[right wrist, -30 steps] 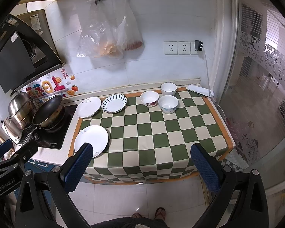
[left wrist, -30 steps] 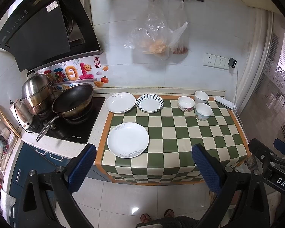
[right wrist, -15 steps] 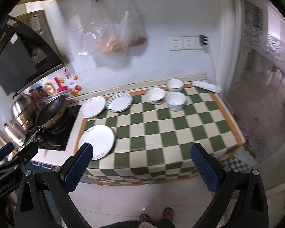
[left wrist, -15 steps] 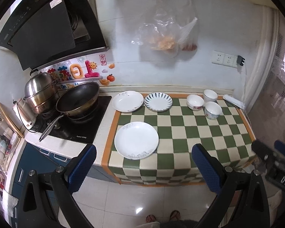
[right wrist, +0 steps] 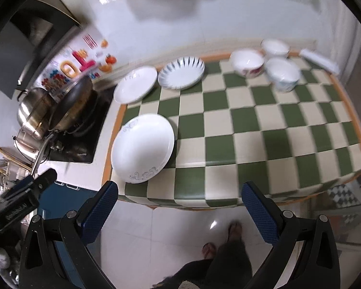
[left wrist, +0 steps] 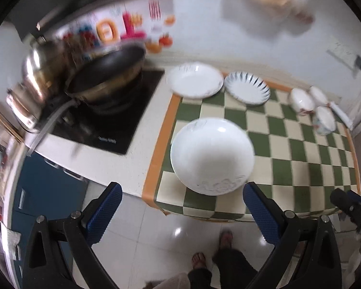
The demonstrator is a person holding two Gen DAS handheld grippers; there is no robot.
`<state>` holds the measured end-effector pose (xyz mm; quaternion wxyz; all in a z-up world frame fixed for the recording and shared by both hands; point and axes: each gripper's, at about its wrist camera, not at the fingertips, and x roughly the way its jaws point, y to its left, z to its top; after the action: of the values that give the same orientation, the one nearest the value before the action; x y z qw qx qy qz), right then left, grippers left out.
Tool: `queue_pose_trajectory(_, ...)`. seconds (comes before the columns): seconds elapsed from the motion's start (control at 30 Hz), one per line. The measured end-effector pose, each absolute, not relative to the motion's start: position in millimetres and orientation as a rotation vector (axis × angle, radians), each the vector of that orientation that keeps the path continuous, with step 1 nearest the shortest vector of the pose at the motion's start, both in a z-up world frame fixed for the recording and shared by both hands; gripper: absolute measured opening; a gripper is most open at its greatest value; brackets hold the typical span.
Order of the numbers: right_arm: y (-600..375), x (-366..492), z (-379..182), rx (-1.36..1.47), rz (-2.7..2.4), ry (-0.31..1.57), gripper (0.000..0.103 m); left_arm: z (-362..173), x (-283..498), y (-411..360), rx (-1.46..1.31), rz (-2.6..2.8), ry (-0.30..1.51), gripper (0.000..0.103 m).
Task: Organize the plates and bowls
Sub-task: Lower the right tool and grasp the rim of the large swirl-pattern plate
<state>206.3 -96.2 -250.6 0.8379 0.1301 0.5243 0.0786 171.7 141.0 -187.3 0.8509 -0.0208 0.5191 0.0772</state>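
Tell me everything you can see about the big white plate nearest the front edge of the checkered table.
The large round white plate, glossy like glazed ceramic, has a shallow well, a broad rim and a faint grey scroll pattern at its near and far edges. It is empty and lies flat, right side up, on the green and cream checkered tablecloth, near the cloth's left front corner, beside the orange border. Nothing else touches it: the open left gripper hovers just short of its near rim, and the two other plates sit apart behind it.

Large plate nearest the counter edge; two plates behind (bowls far right).
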Motion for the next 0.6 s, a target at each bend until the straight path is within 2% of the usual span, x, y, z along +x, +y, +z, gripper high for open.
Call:
queue_pose_trajectory(0.17, -82.7, 286.9, -320.3, 0.367, 0.240, 1.239, 0.101, -254.4, 233.4, 167.5, -0.083, 0.185, 1.246, 0.103)
queue_pose_trajectory(0.27, -74.3, 333.4, -362.3, 0.380, 0.254, 1.307, 0.094, -291.2, 264.4, 182.1, -0.133, 0.196, 1.330, 0.097)
queue_pose_trajectory(0.47, -49.8, 407.4, -444.3, 0.393, 0.334, 1.466, 0.074, -353.5, 309.6, 199.2, -0.203, 0.190, 1.460, 0.077)
queue_pose_trajectory(0.57, -36.2, 427.1, -468.9, 0.387, 0.375, 1.515, 0.064, -371.3, 319.2, 202.7, -0.231, 0.185, 1.499, 0.063)
queue_pose_trajectory(0.6, -32.6, 431.9, -474.2, 0.390, 0.391, 1.525, 0.058, -375.6, 321.2, 203.7, -0.249, 0.179, 1.508, 0.056)
